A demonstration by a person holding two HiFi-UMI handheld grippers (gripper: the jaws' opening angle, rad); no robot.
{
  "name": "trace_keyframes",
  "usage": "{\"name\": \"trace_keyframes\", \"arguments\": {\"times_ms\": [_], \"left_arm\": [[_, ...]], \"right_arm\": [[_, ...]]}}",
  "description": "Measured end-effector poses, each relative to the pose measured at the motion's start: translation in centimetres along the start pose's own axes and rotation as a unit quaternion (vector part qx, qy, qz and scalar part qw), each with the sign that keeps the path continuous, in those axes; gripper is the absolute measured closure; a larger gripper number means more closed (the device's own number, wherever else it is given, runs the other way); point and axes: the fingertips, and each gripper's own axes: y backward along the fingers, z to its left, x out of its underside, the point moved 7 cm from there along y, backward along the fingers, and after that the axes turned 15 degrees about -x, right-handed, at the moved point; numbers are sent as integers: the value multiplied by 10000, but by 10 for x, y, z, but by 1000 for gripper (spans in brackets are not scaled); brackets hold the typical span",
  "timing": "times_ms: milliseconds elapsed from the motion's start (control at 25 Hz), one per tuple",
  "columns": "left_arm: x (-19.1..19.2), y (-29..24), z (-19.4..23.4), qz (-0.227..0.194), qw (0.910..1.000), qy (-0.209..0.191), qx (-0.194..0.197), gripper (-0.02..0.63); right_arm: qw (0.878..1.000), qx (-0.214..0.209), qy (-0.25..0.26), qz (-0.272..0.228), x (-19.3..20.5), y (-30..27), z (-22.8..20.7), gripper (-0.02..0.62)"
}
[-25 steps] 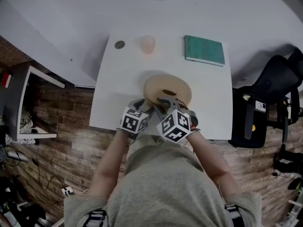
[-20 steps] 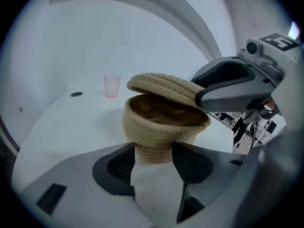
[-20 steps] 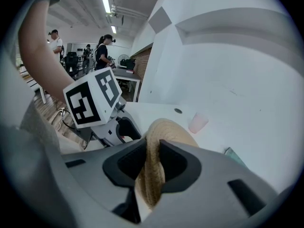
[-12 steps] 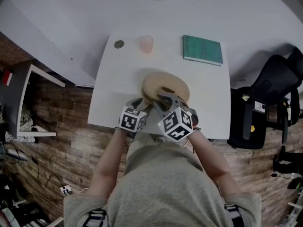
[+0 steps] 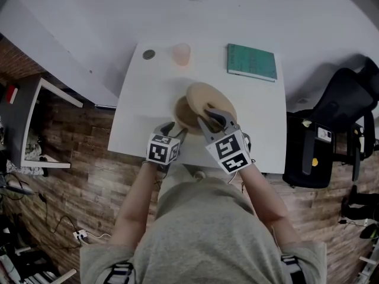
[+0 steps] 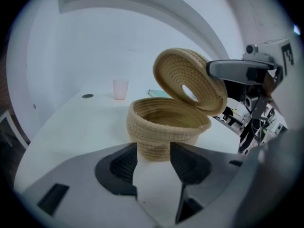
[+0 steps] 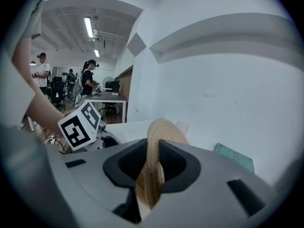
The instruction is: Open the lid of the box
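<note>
Lid (image 6: pixel 175 72) tipped up on edge, rim pinched in the right hand-held gripper (image 7: pixel 153 165), above the box (image 6: pixel 161 127) on the desk (image 6: pixel 71 122); left hand-held gripper (image 6: pixel 153 158) just short of it, jaws just narrowing, still wide, empty.

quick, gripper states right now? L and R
Left gripper: open, jaws have just been closing; the woven box sits at their tips, not gripped.
Right gripper: closed on the lid, tilted up off the box.
</note>
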Motion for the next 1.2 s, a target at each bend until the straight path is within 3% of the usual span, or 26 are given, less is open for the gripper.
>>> {"name": "trace_keyframes", "arguments": {"times_ms": [520, 920, 1200], "left_arm": [[-2, 32, -5, -385, 9983, 373, -243, 450], [-11, 67, -5, -826, 9938, 645, -381, 533], [3, 97, -5, -947, 9927, 664, -336, 576]], "right_arm": [[9880, 590, -1075, -941, 14, 55, -18, 517], [9610, 1121, -1860, -1711, 25, 103, -16, 517], [9423, 1375, -2263, -2046, 33, 125, 13, 517]]}}
